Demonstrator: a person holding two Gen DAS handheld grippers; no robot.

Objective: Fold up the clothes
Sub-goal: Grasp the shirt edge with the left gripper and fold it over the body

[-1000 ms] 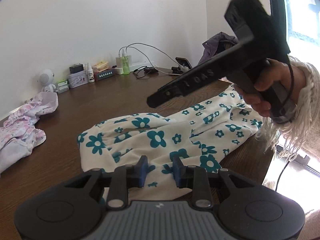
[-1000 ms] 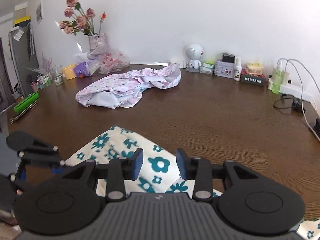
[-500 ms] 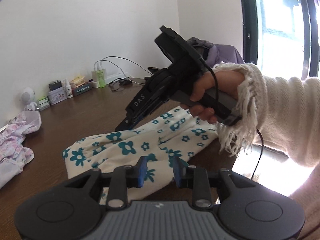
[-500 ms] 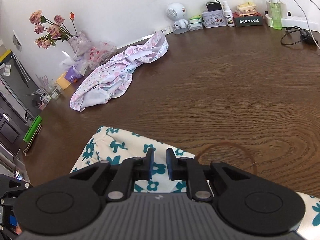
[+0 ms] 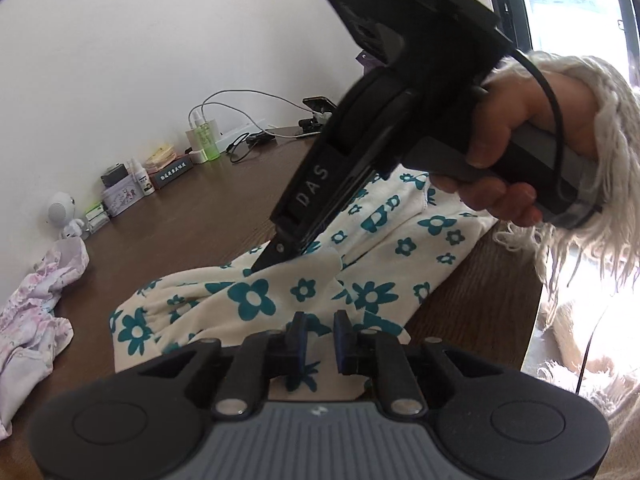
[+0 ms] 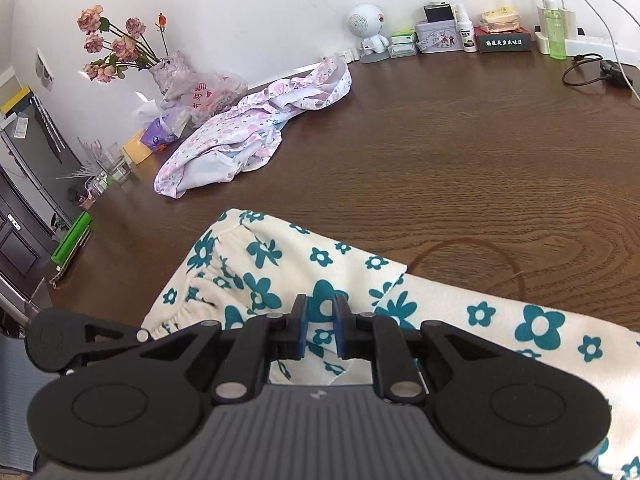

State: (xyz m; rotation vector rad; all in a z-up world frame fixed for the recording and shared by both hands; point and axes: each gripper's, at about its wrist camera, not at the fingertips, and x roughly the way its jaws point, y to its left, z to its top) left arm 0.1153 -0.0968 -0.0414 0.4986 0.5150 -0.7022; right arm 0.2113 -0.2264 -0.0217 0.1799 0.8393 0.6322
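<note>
A cream garment with teal flowers (image 5: 256, 300) lies on the brown wooden table (image 5: 192, 224) near its front edge; it also shows in the right wrist view (image 6: 360, 276). My left gripper (image 5: 319, 332) is over the garment's near edge, its jaws a small gap apart, with cloth seen between them. My right gripper (image 6: 319, 322) presses its tips down on the middle of the garment, jaws narrowly apart with cloth in the gap. In the left wrist view the right gripper (image 5: 264, 262) touches a raised fold.
A crumpled pink floral garment (image 6: 248, 132) lies at the table's far left. A vase of dried roses (image 6: 168, 68), bags, a small white speaker (image 6: 366, 26), boxes, bottles and cables line the wall. The table edge (image 5: 516, 320) is at the right.
My right gripper has come down from the air onto the garment and its jaws have narrowed. My left gripper stays at the near edge.
</note>
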